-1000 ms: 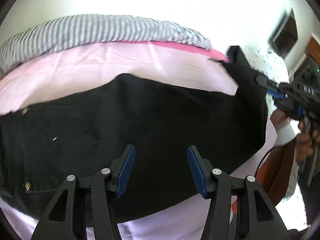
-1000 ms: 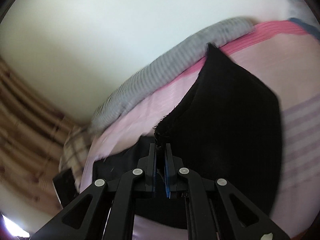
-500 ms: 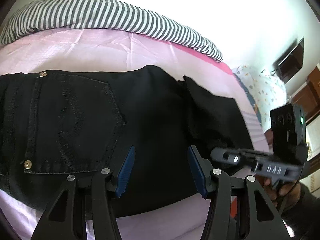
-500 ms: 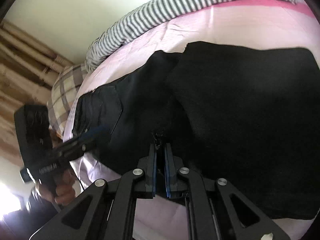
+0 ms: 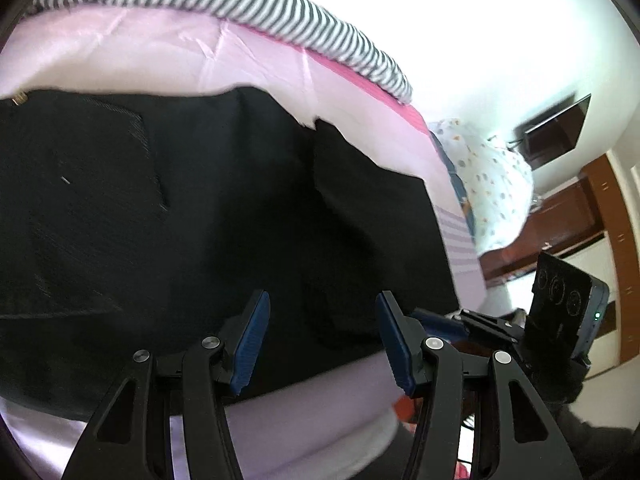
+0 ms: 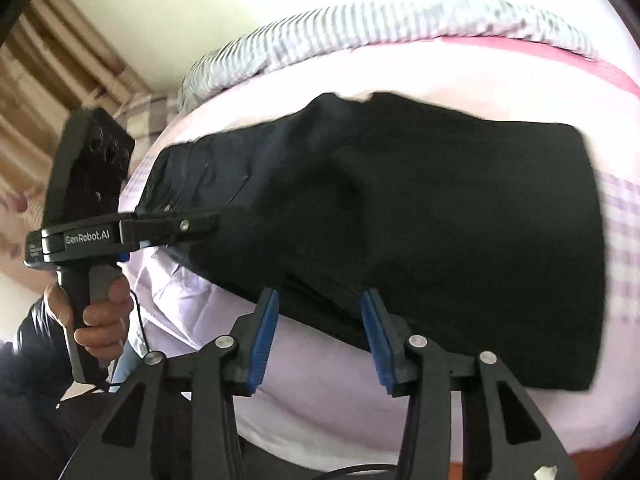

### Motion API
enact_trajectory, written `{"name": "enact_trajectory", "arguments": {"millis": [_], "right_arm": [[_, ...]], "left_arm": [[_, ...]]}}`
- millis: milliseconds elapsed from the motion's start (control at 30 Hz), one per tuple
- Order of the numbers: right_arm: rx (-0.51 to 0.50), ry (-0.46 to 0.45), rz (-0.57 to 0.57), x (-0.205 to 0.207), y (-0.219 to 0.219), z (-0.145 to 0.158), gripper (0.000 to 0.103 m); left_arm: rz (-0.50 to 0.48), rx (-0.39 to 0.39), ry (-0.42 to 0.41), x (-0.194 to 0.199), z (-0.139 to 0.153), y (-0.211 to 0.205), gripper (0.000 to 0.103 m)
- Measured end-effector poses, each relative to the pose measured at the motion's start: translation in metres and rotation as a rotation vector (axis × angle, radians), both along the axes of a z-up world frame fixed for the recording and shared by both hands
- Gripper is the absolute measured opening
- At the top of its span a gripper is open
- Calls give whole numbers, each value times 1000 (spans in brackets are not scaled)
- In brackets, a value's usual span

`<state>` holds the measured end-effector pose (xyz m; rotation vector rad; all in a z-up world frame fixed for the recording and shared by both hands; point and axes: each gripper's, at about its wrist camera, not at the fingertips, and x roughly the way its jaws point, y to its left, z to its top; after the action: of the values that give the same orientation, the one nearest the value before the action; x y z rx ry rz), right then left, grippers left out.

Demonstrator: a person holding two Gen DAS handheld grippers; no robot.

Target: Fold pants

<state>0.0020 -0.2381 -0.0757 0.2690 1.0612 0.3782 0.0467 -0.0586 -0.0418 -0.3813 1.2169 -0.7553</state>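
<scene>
Black pants (image 5: 224, 208) lie on the pink bed sheet (image 5: 132, 60), the leg end folded back over the seat part; a back pocket (image 5: 80, 168) shows at the left. They also fill the right wrist view (image 6: 440, 216). My left gripper (image 5: 320, 340) is open and empty above the pants' near edge. It also shows in the right wrist view (image 6: 176, 226) from the side. My right gripper (image 6: 318, 332) is open and empty over the near edge of the folded pants. Its body shows at the right of the left wrist view (image 5: 500, 328).
A grey striped blanket (image 5: 248, 8) lies along the far side of the bed. A spotted pillow (image 5: 492, 184) sits at the bed's right end. A checked pillow (image 6: 152, 108) and curtains (image 6: 60, 80) are on the left. Wooden furniture (image 5: 580, 208) stands beyond.
My right gripper carried the pant leg over the seat part, laid it down and opened. It has pulled back to the near edge. My left gripper stayed open.
</scene>
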Motion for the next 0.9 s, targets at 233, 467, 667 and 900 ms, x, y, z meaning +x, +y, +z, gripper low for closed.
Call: {"name": "enact_trajectory", "arguments": {"millis": [233, 467, 667, 900], "right_arm": [[74, -40, -158, -18, -44, 8, 44], [96, -54, -229, -17, -61, 7, 46], [118, -45, -274, -19, -78, 2, 46], [109, -44, -296, -16, -84, 2, 47]], "left_arm": [[-37, -4, 140, 4, -24, -24, 56], [-35, -27, 147, 10, -25, -44, 56], [-64, 112, 18, -4, -12, -66, 11], [-43, 150, -58, -28, 10, -59, 6]]}}
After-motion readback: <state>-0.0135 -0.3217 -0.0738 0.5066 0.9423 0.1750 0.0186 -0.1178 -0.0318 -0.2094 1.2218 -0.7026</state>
